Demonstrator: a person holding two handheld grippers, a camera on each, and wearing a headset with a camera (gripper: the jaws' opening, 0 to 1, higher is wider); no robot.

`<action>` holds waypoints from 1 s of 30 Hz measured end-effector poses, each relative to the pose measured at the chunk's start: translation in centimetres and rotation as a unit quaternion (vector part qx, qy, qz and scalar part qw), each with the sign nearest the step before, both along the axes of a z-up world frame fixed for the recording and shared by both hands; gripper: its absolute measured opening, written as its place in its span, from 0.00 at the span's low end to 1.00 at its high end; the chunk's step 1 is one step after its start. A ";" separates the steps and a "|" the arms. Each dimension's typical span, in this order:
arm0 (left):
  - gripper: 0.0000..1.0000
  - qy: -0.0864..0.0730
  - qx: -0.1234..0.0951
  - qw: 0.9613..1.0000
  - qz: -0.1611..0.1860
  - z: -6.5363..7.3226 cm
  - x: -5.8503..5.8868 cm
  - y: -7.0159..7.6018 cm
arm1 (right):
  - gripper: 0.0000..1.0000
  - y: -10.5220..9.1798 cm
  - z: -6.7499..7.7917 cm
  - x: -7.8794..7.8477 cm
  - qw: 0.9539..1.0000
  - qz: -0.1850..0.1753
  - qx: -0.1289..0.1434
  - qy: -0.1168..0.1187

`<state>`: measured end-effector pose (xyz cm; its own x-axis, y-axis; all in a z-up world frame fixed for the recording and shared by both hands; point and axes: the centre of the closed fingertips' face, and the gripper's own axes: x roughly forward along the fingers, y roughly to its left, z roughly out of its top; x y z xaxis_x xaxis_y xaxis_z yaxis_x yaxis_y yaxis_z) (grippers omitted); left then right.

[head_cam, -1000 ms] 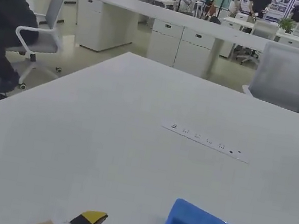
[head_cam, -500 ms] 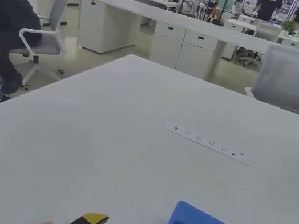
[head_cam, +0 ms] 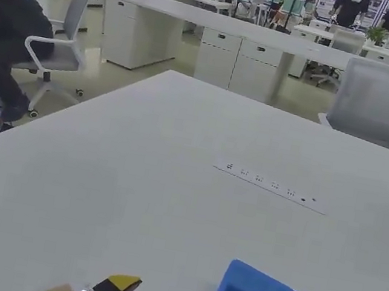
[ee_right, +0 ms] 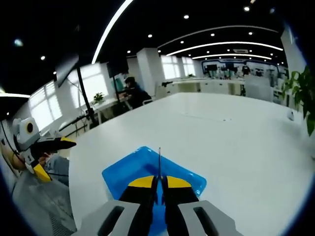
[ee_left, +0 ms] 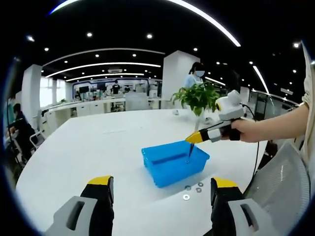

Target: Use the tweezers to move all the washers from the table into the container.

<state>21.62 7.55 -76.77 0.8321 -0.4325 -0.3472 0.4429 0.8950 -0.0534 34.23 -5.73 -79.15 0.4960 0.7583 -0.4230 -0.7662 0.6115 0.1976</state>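
Washers point(ee_left: 186, 196), small silvery rings, lie on the white table point(ee_left: 98, 147) just beside the blue container point(ee_left: 172, 172). Our right gripper point(ee_right: 158, 183) pinches thin tweezers point(ee_right: 159, 160) over it; our left gripper point(ee_left: 162, 182) gapes, empty.

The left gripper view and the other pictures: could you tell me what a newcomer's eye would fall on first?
The bright blue container on the white table stands out first, with a few washers lying loose on the table beside it. Next comes the right gripper, shut on thin tweezers that point down over the container.
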 end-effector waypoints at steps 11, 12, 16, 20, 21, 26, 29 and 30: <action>0.82 0.001 -0.001 1.000 -0.004 0.0 -0.1 -0.2 | 0.03 0.0 3.5 -2.9 0.999 0.003 0.045 -0.016; 0.82 0.000 -0.001 1.000 -0.005 0.0 -0.1 -0.2 | 0.03 0.0 3.7 -3.2 0.999 0.004 0.047 -0.016; 0.82 0.001 -0.002 1.000 -0.009 0.0 -0.1 -0.4 | 0.03 0.2 3.9 -4.3 0.998 0.005 0.055 -0.014; 0.83 -0.002 -0.009 1.000 -0.016 0.2 -0.2 -0.7 | 0.03 0.6 3.4 -5.2 0.998 0.011 0.063 -0.004; 0.83 -0.002 -0.011 1.000 -0.017 0.2 -0.3 -0.8 | 0.03 0.8 3.3 -5.4 0.998 0.014 0.063 -0.001; 0.83 -0.006 -0.021 0.999 -0.023 0.5 -0.3 -1.0 | 0.03 1.7 1.8 -6.5 0.998 0.030 0.053 0.012; 0.84 -0.009 -0.029 0.999 -0.024 0.8 -0.3 -1.1 | 0.03 1.7 0.6 -6.7 0.998 0.037 0.046 0.020; 0.84 -0.011 -0.034 0.999 -0.025 0.9 -0.3 -1.2 | 0.03 1.8 0.2 -6.8 0.998 0.037 0.044 0.023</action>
<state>21.30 6.36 -75.86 0.8163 -0.4950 -0.2977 0.4880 0.8667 -0.1032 27.41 -3.94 -78.97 0.4179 0.8280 -0.3738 -0.7977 0.5313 0.2853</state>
